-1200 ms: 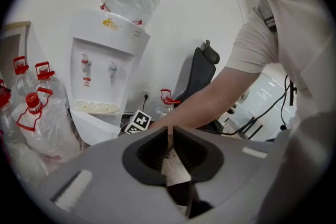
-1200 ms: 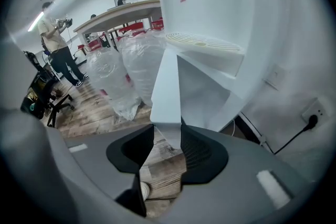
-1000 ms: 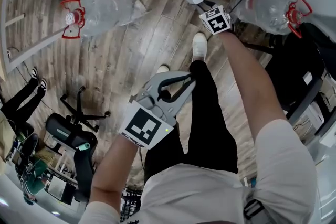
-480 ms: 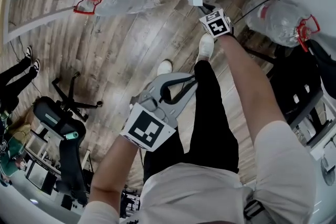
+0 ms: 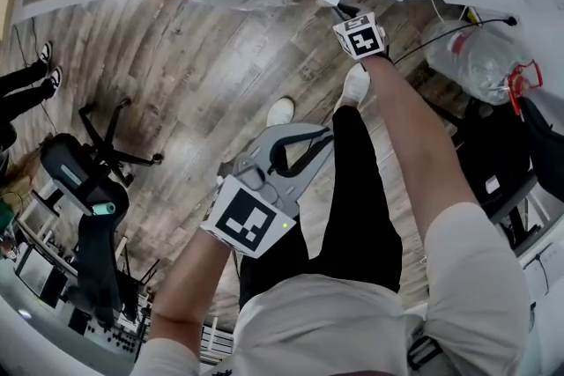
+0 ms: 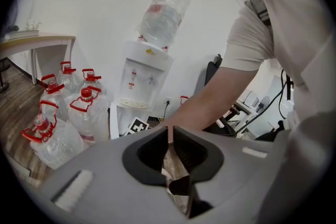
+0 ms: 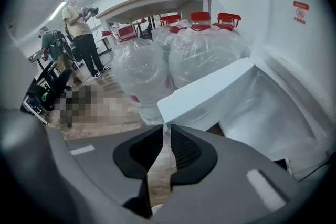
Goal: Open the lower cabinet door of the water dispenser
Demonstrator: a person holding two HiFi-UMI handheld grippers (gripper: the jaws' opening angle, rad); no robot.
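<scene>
**Right gripper** [image 7: 167, 131]. Grey two-part jaws were drawn nearly together, with only a thin slit between them showing floor. Nothing was held.

**Flat white lower cabinet door** [image 7: 205, 96]. It lay just beyond the tips, directly above them in the right gripper view.
- Its near corner was closest to the slit, and its long edge ran from centre frame up toward the upper right.
- It stood swung well out from the white hollow cabinet interior [image 7: 265, 113], which lay open at the right of the frame.
- Whether the tips touched the door could not be told.
- Judged: the door was already open. Any further swing would be a push or hook by this gripper toward the frame's left, across the door's edge.

**Left gripper** [image 6: 169, 132]. The jaws were likewise closed to a slit and empty.
- In the head view it was held low at centre frame, beside the person's dark trouser leg.
- It was well apart from the door, so the right hand was plainly the nearer.

**White water dispenser with inverted clear bottle** [image 6: 143, 78]. In the left gripper view it sat at centre-left against the wall, with the door edge-on at its foot.

**Clear plastic water jugs with red caps** [image 7: 152, 65]. They were clustered on the wood-look floor [image 5: 176, 92], just behind the door in the direction of its swing. Judged: they could limit how far it travels.
</scene>
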